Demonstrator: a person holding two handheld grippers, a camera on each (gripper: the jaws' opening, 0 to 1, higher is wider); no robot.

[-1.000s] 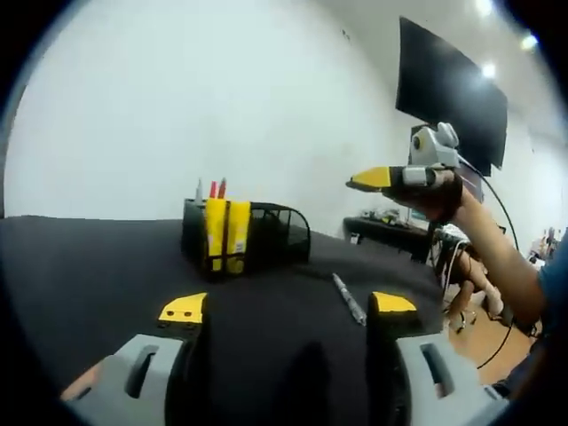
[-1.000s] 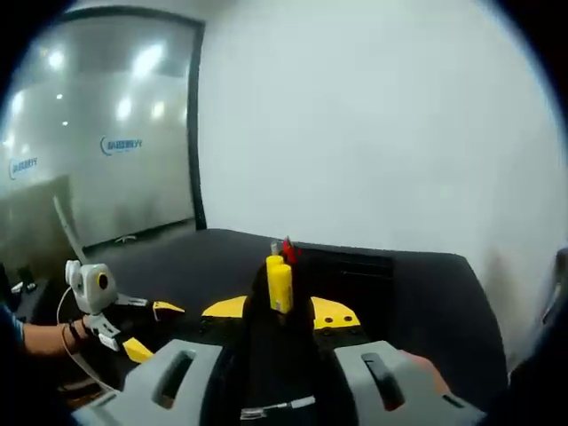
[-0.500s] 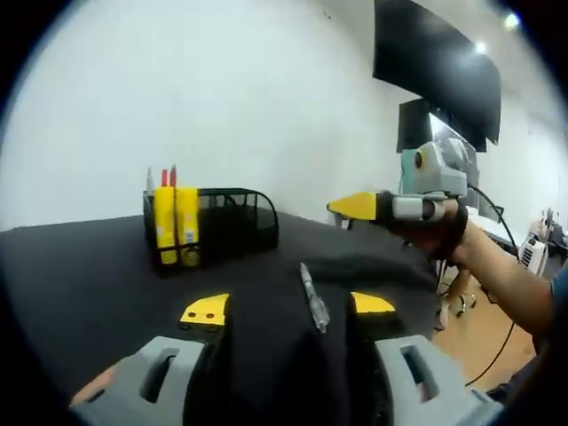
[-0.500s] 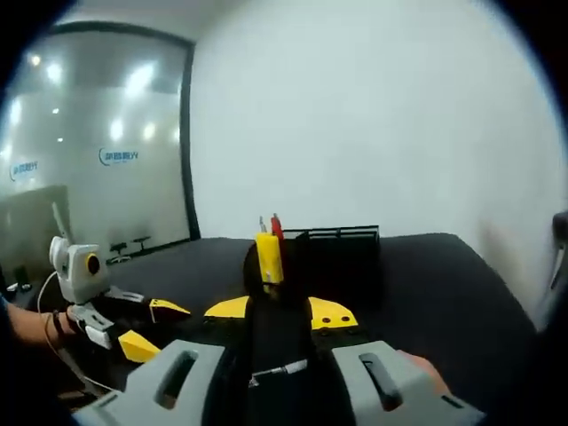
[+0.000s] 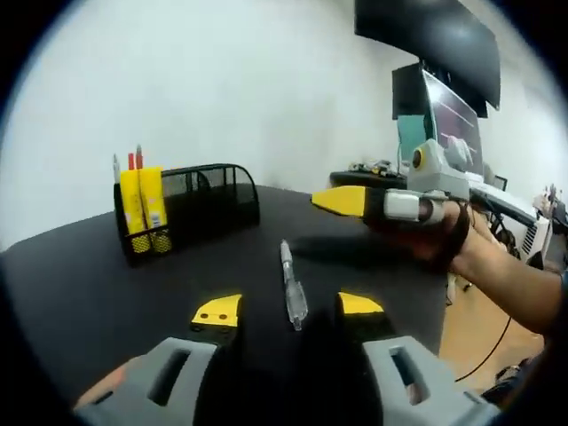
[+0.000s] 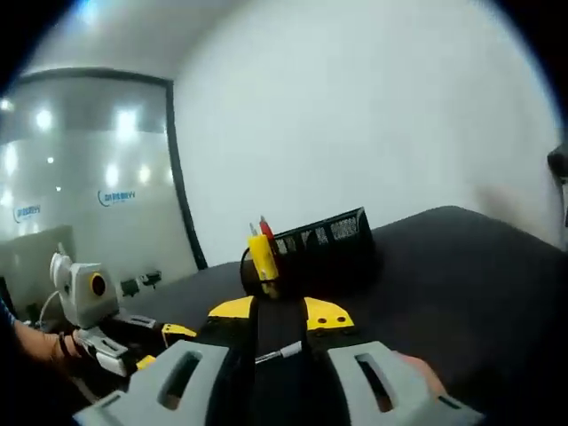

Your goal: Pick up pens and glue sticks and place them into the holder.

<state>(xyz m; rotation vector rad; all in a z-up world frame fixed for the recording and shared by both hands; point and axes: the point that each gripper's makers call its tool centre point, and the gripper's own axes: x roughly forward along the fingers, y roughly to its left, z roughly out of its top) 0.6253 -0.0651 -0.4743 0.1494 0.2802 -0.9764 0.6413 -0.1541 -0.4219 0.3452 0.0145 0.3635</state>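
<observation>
So there's one pen (image 5: 292, 291) left lying flat on the black table (image 5: 71, 275), pointing away from the left gripper (image 5: 288, 310), which has its jaws spread apart either side of it, looks lined up for a grab. The holder (image 5: 191, 206) sits far left with two yellow glue sticks (image 5: 142, 211) and a couple of pens already standing in its end slot, and the right gripper (image 5: 342, 200) hovers off to the right with its jaws pretty much together on nothing, probably just keeping out of the way. Compared to a second ago the left one has swung over so the pen is now between its jaws instead of off right.
</observation>
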